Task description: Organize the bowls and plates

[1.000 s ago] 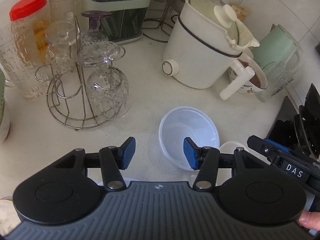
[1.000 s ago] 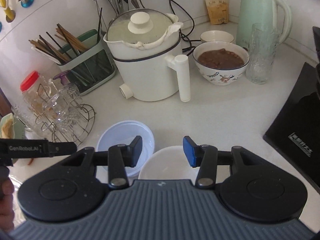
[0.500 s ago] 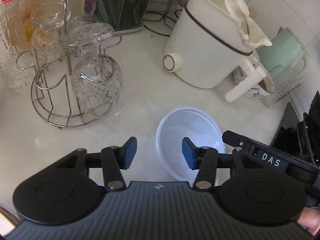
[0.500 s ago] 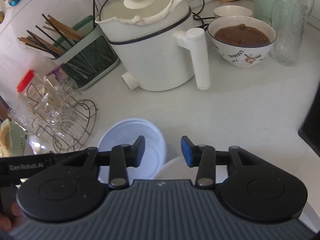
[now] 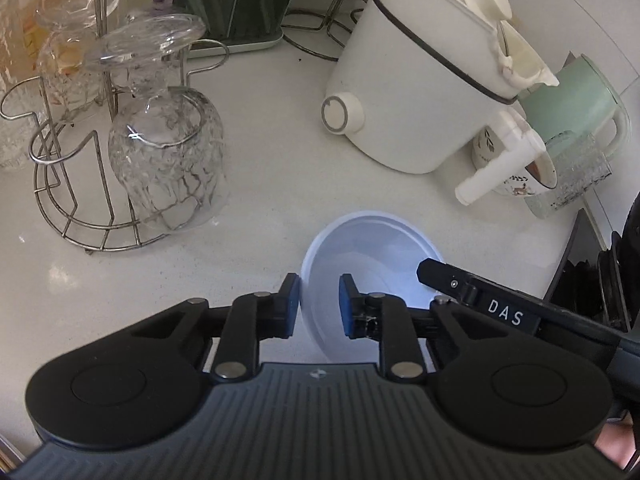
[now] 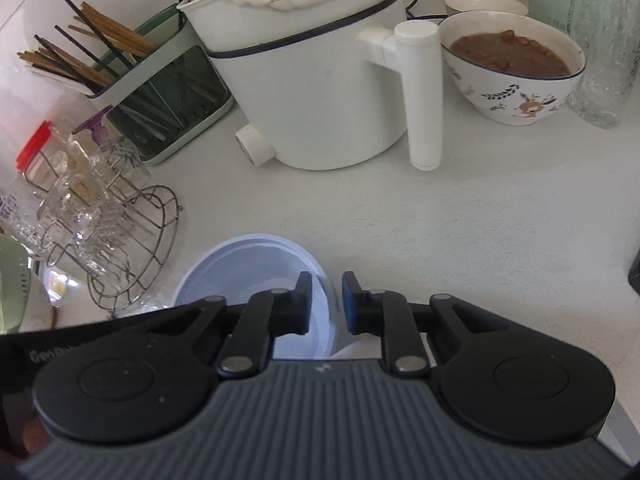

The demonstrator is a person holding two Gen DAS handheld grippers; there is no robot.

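A translucent white plastic bowl (image 5: pixel 372 248) (image 6: pixel 248 264) stands upright on the pale counter. My left gripper (image 5: pixel 319 306) straddles its left rim: one pad lies against the outside, the other is inside, and the jaws are closing. My right gripper (image 6: pixel 326 308) straddles the opposite rim, with its pads closed on the wall. In the left wrist view, a finger of the right gripper (image 5: pixel 436 276) reaches over the bowl's right rim. A sliver of a white dish (image 6: pixel 348 350) shows under the right gripper; most of it is hidden.
A white electric pot (image 6: pixel 304 80) stands behind the bowl, its handle pointing forward. A wire rack with upturned glasses (image 5: pixel 120 140) is to the left. A patterned bowl of brown food (image 6: pixel 516 68), a green kettle (image 5: pixel 572 96) and a black hob (image 5: pixel 580 264) are to the right.
Both grippers came down and forward to the plastic bowl. Their jaws narrowed from wide apart to a small gap around opposite rims.
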